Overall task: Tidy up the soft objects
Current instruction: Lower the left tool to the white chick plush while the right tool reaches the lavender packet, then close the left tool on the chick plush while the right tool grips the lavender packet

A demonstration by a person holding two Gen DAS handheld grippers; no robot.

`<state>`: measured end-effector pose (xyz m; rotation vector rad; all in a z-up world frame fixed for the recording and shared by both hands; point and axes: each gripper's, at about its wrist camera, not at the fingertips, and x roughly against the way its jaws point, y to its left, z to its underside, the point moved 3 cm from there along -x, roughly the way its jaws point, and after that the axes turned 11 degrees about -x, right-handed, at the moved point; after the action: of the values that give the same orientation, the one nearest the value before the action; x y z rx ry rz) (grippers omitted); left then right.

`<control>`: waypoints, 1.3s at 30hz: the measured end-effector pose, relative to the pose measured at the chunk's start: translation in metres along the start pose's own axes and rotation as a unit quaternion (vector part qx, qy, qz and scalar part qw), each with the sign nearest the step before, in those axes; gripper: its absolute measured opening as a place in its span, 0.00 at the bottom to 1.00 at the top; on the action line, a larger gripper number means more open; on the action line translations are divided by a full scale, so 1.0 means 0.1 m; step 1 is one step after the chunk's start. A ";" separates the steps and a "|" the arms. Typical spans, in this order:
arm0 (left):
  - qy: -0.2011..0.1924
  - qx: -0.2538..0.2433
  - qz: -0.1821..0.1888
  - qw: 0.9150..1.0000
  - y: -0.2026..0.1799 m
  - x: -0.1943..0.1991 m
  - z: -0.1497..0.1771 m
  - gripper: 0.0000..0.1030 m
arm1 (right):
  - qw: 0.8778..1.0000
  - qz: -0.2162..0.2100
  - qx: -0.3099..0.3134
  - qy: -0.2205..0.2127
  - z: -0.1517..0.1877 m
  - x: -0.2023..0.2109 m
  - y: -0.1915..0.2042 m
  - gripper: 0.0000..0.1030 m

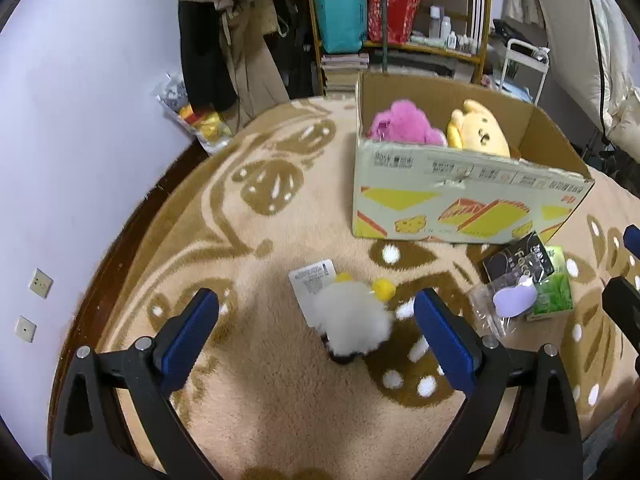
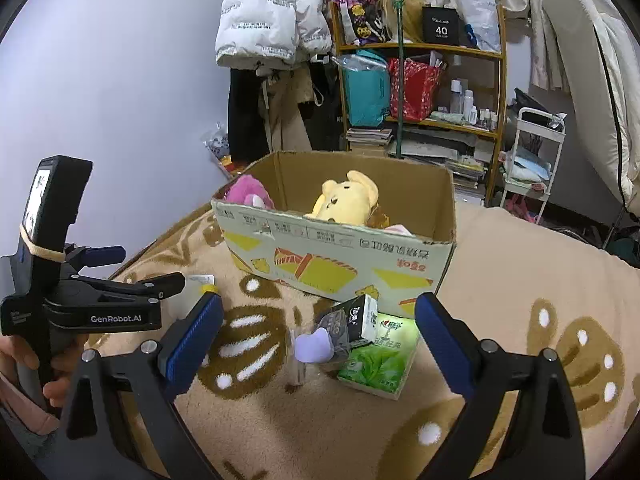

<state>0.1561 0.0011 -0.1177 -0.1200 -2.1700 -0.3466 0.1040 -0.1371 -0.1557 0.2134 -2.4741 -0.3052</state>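
"GenRobot.AI" reads on the left claw [image 2: 160,280], while only its own view shows the fluffy white plush toy [image 1: 352,320] between its parted fingers; the right claw [image 2: 320,344] gapes too.

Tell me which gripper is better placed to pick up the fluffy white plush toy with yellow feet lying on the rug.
Left. The left gripper is open with the fluffy white plush toy lying between its fingers. The right gripper is also open but faces the green tissue pack instead.
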 end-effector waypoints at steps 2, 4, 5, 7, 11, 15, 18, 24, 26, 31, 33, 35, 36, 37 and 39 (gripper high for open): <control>0.014 0.004 0.010 1.000 0.00 -0.10 0.02 0.94 | 1.000 0.002 -0.003 0.009 0.02 -0.06 -0.02 0.98; 0.026 0.006 0.011 1.000 0.00 -0.18 0.03 0.94 | 1.000 0.004 -0.007 0.018 0.05 -0.13 -0.04 0.98; 0.031 0.007 0.010 0.999 0.01 -0.22 0.03 0.94 | 1.000 0.003 -0.010 0.022 0.06 -0.17 -0.05 0.98; 0.042 0.009 0.015 0.999 0.01 -0.31 0.04 0.94 | 0.999 0.004 -0.014 0.029 0.08 -0.24 -0.07 0.98; 0.061 0.011 0.015 0.998 0.01 -0.46 0.05 0.94 | 0.999 0.000 -0.029 0.045 0.12 -0.39 -0.11 0.96; 0.073 0.012 0.018 0.997 0.02 -0.59 0.04 0.94 | 0.997 0.005 -0.035 0.062 0.16 -0.53 -0.12 0.91; 0.090 0.017 0.021 0.996 0.03 -0.71 0.05 0.94 | 0.996 0.006 -0.043 0.078 0.20 -0.63 -0.14 0.86; 0.112 0.033 0.033 0.993 0.04 -0.87 0.08 0.94 | 0.992 -0.001 -0.064 0.106 0.27 -0.77 -0.21 0.74; 0.117 0.038 0.037 0.992 0.04 -0.90 0.09 0.94 | 0.991 0.003 -0.071 0.111 0.29 -0.80 -0.25 0.74; 0.127 0.045 0.040 0.990 0.04 -0.97 0.12 0.94 | 0.990 0.001 -0.082 0.111 0.29 -0.84 -0.29 0.71; 0.129 0.045 0.042 0.990 0.04 -0.99 0.12 0.93 | 0.990 0.001 -0.081 0.111 0.29 -0.86 -0.28 0.71; 0.130 0.041 0.042 0.990 0.03 -1.01 0.11 0.93 | 0.991 0.003 -0.077 0.112 0.30 -0.87 -0.27 0.71; 0.128 0.039 0.040 0.990 0.02 -1.00 0.11 0.93 | 0.991 0.003 -0.077 0.112 0.30 -0.87 -0.27 0.70; 0.127 0.037 0.038 0.991 0.02 -0.99 0.11 0.93 | 0.991 0.002 -0.077 0.112 0.30 -0.87 -0.26 0.66; 0.127 0.035 0.038 0.991 0.01 -1.00 0.10 0.93 | 0.990 0.001 -0.080 0.116 0.30 -0.89 -0.27 0.54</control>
<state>0.2069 0.0091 -0.2046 -0.1120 -1.9171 -0.2281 0.1578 -0.1381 -0.2367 0.1687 -2.2074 -0.4488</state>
